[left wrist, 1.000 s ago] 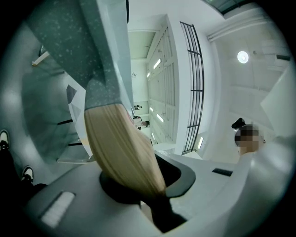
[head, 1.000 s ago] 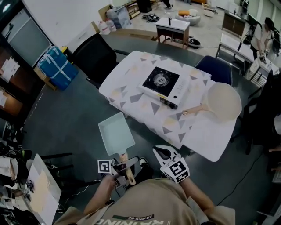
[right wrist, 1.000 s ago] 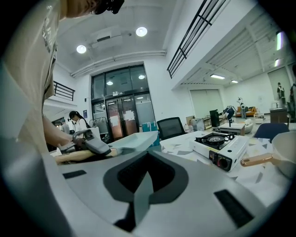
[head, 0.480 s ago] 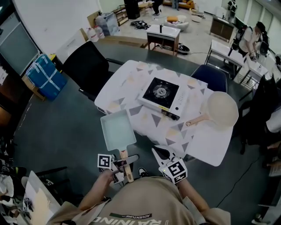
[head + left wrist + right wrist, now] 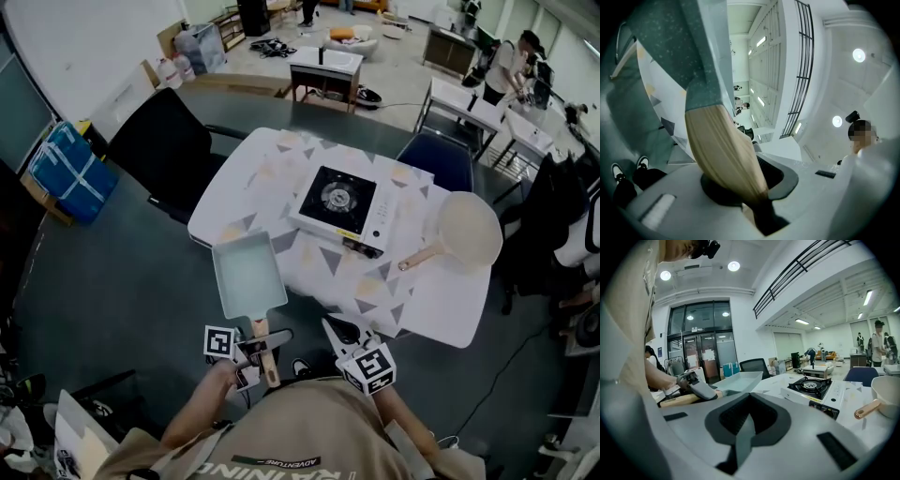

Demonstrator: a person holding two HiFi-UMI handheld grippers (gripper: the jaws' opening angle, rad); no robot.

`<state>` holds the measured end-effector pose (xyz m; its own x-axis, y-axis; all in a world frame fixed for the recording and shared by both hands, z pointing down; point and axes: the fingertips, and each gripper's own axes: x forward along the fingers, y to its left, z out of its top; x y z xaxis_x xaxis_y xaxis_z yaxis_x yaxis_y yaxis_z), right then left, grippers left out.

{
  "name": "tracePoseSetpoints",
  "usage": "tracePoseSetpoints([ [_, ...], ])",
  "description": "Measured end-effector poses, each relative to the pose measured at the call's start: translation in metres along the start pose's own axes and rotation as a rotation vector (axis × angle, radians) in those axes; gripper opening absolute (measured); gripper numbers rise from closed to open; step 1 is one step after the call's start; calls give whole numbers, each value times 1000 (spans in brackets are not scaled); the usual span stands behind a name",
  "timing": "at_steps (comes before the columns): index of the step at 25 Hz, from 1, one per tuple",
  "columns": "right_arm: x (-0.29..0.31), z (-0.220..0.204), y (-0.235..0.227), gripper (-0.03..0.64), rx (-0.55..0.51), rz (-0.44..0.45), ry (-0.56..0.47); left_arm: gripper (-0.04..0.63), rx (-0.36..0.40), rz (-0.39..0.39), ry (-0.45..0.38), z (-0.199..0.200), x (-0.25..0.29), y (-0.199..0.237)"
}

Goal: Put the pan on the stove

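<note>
The person has walked in closer over the last second. The worktop (image 5: 267, 178) and the stove (image 5: 340, 202) now sit larger and lower in the head view than they did. The pan (image 5: 246, 274), a shallow rectangular one, has come along with them. It used to hang over bare floor at lower left. Now its far corner overlaps the worktop's near edge, left of centre. To me this is the carry phase nearly done: the pan is near the stove but not over it, and it is held in the air, touching nothing.

The left gripper (image 5: 262, 349) has its jaws clenched on the pan's wooden handle (image 5: 722, 150). In the left gripper view the handle runs straight down into the jaws. The pan rises away from them, pointing up and left in the head view. The left forearm is bent in close to the body, and the pan looks roughly level.

The right gripper (image 5: 336, 328) sits just right of the left one at lower centre, also drawn in near the chest. Its jaws are pressed together on nothing and point up toward the stove. It takes no part in the hold.

The burner looks bare. A round pan (image 5: 466, 230) lies on the worktop to the stove's right, apart from it.

From here the pan has to travel up and to the right across the worktop.
</note>
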<state>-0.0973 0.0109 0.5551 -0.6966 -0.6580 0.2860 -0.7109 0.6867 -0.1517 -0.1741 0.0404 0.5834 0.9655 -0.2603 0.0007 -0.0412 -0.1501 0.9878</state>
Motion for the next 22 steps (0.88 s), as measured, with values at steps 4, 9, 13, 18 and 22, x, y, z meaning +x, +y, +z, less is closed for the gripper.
tracePoseSetpoints([
  [4,12,5,-10,-2,-7,2,-3,67,19,-19,-17,16,2,1],
  [9,31,-3,-20,-2,11,36,8,69,7,5,-28,31,3,11],
  [13,53,6,-43,-2,11,60,-5,69,17,26,-36,60,14,14],
  [18,74,24,-85,-2,-16,68,-27,69,-3,10,-78,100,40,14],
  [22,86,29,-119,-2,-12,81,-20,72,-16,19,-101,130,59,20],
])
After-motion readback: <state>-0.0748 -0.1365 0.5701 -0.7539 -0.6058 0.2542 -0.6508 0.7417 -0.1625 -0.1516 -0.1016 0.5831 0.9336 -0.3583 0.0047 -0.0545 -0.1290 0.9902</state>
